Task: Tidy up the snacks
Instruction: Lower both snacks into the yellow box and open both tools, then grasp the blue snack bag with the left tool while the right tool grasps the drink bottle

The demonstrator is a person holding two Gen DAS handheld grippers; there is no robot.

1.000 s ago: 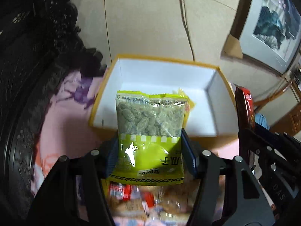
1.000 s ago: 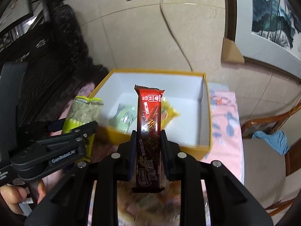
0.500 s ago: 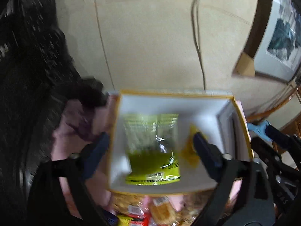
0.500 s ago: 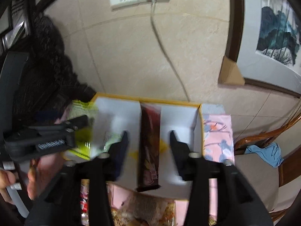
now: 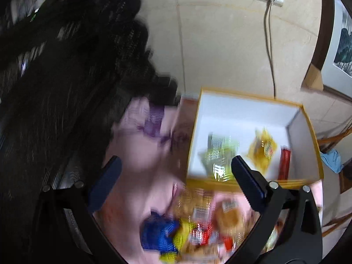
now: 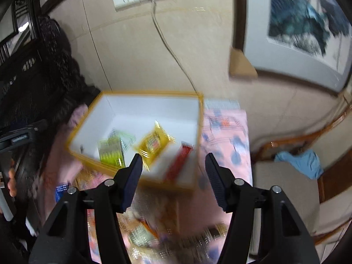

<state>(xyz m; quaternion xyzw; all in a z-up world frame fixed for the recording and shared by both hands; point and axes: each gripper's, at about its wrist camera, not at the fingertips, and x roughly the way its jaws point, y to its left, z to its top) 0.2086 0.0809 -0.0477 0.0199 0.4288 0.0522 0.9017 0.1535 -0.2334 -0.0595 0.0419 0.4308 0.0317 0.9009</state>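
Both your left gripper and right gripper hang with fingers spread wide, holding nothing. Just below them lies the blurred snack pile; choose one packet squarely. Beyond, the box holds several packets.

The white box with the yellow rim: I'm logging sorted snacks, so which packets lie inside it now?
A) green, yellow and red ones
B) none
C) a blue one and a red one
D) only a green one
A: inside the box lie a green packet, a yellow packet and a red bar; both claws are open.
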